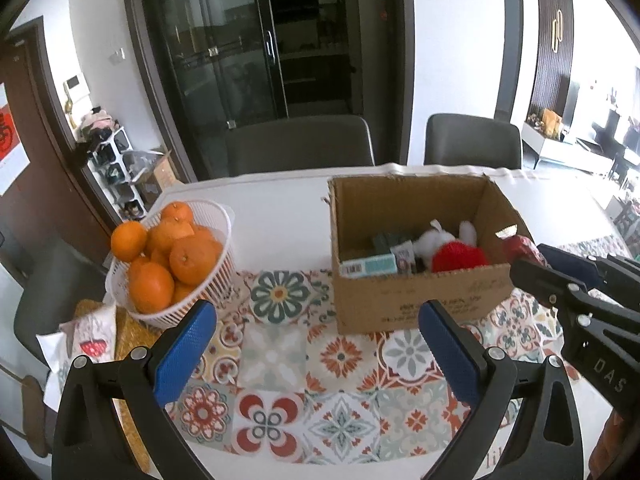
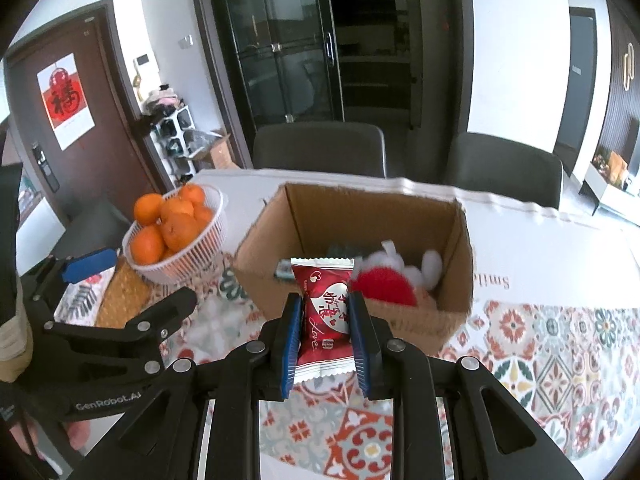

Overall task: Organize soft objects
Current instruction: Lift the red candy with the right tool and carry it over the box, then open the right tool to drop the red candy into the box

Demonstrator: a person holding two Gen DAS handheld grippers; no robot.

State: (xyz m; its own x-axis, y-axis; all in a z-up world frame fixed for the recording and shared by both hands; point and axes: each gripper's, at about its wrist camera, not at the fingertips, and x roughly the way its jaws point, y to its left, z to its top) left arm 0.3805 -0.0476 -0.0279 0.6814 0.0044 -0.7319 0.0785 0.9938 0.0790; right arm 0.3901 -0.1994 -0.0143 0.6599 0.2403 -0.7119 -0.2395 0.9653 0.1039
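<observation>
Left wrist view: left hand-held gripper (image 1: 318, 326) spread wide, holding nothing, low over tiled worktop (image 1: 340, 360); cardboard box (image 1: 420, 280) ahead, basket of oranges (image 1: 172, 260) left.
Right wrist view: right hand-held gripper (image 2: 325, 328) clamped on red snack packet (image 2: 323, 312), at near wall of box, plush toy (image 2: 396, 276) inside.

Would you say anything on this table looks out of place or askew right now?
Nothing looks spilled or damaged. The oranges are heaped above the rim of the white basket, one perched at the left edge. The cardboard box stands upright, and the right gripper grips a red packet squarely.
</observation>
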